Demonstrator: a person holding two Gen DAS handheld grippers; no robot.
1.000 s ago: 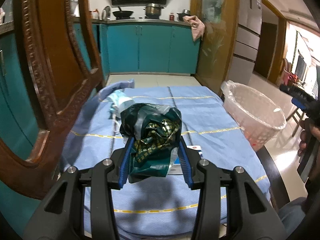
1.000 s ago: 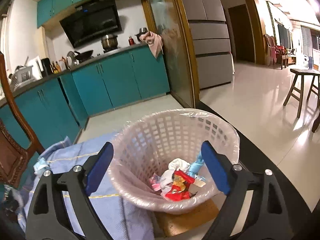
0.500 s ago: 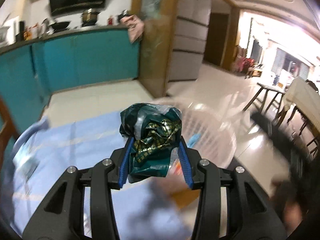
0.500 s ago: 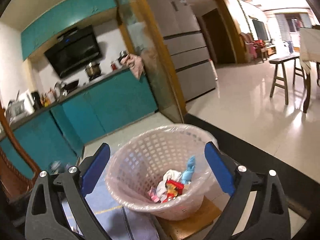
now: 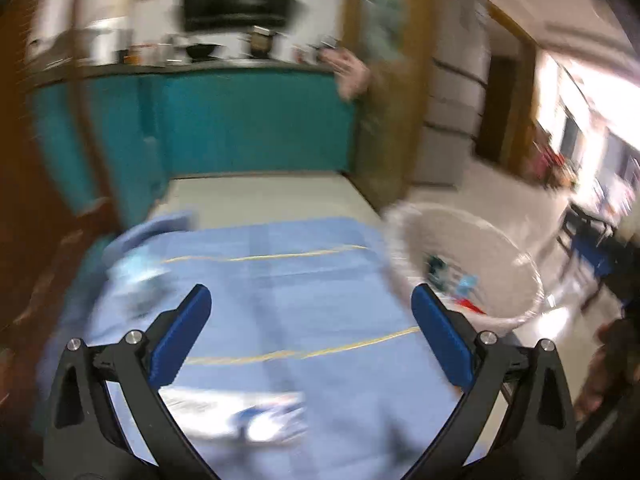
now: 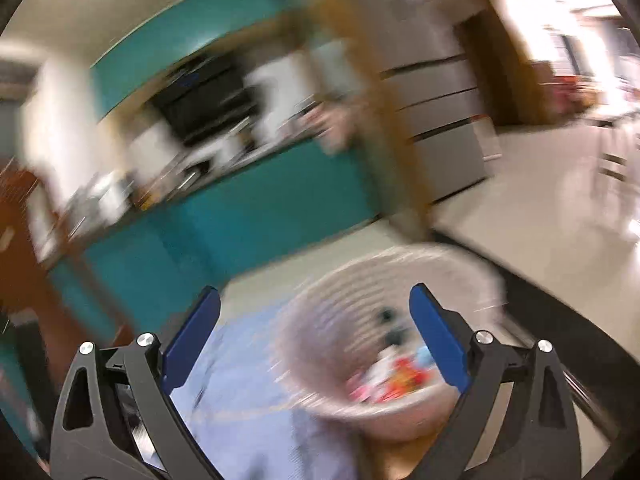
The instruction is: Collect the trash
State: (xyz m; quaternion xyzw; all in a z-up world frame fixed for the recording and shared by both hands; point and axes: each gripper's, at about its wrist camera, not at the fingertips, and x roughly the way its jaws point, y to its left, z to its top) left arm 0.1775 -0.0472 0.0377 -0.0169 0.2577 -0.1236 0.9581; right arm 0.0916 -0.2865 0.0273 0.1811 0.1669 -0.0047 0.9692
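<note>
Gone from the left gripper (image 5: 310,326) is the dark green crumpled foil wrapper it was clamping half a second ago; its blue fingers (image 5: 182,336) now stand wide apart with nothing between them, only the light blue tablecloth with yellow stripes (image 5: 280,280) showing in the gap. Dark green bits sit inside the pale pink plastic mesh basket (image 5: 500,248) at right centre of the left view, likely the dropped wrapper, though blur makes that uncertain. Both views are heavily smeared, so both hands are moving fast. Next step looks like going for another piece: a blurred white and blue wrapper (image 5: 272,420) lies on the surface at lower centre, close under the left gripper, and a pale blue crumpled scrap (image 5: 136,270) sits at left centre. To do it well, slow down, centre the piece between the fingers, then close. The right gripper (image 6: 314,340) is also wide apart and empty, hovering with the basket (image 6: 328,320) and its red and white litter (image 6: 396,376) at lower right of its view.
</note>
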